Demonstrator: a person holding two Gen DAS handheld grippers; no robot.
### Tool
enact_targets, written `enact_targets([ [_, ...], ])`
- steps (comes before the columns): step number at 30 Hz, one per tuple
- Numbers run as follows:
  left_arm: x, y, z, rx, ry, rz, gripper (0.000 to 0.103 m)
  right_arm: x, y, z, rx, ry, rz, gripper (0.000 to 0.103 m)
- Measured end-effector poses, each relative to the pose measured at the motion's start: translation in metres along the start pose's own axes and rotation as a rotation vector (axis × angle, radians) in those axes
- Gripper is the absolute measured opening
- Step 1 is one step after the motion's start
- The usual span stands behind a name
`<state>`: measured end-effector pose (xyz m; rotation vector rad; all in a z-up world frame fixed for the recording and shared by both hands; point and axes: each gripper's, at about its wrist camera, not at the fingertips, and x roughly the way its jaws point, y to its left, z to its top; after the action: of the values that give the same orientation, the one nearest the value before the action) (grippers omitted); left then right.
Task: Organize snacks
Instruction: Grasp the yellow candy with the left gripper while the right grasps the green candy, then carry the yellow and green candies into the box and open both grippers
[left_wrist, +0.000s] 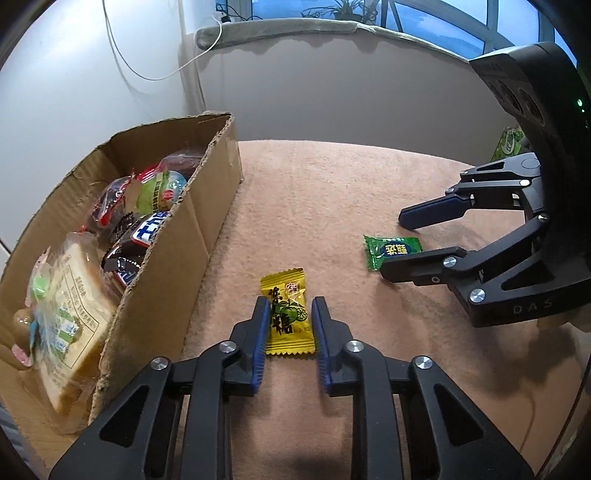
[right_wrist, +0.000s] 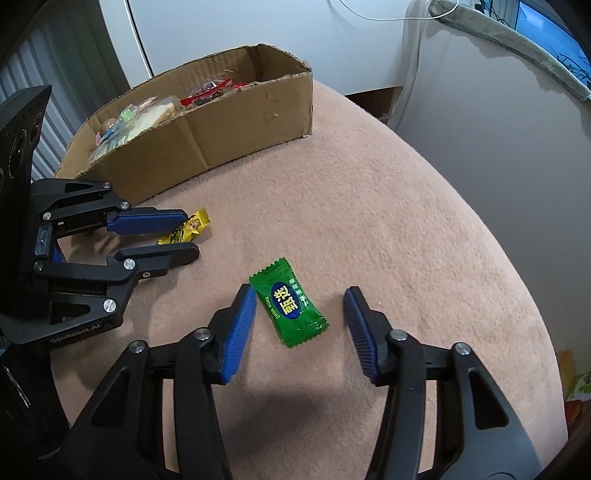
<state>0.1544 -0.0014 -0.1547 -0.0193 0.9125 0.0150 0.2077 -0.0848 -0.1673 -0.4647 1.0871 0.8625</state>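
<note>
Two claws straddle candies – left claw (left_wrist: 288, 306) nearly pinching, right claw (right_wrist: 300, 295) apart.

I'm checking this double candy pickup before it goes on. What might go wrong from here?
1. The left gripper straddles the yellow candy, which lies flat on the soft blanket; the pads may crumple the wrapper or snag fabric.
2. The green candy sits askew and off-centre in the right gripper, so it may twist out.
3. The cardboard box already looks crowded.

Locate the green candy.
The green candy lies flat on the pink cloth, between the right gripper's open jaws, right of the yellow candy.
</note>
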Motion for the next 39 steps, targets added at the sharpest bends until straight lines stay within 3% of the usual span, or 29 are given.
enact_targets([
  [12,-0.001,-0.008,0.0,0.042,-0.01,-0.031,0.02,-0.004,-0.005,-0.008,-0.004,0.019,-0.027,0.035],
  [20,0.004,-0.001,0.002,0.009,0.008,-0.02,0.028,-0.006,-0.006,-0.01,0.006,0.023,-0.054,0.025],
  [30,0.0,-0.001,0.005,0.004,-0.007,-0.042,0.023,-0.014,-0.007,-0.016,0.057,0.015,-0.079,0.025],
  [39,-0.039,0.004,-0.002,0.013,-0.075,-0.056,0.023,-0.039,-0.001,-0.021,0.087,0.0,-0.108,0.025],
])
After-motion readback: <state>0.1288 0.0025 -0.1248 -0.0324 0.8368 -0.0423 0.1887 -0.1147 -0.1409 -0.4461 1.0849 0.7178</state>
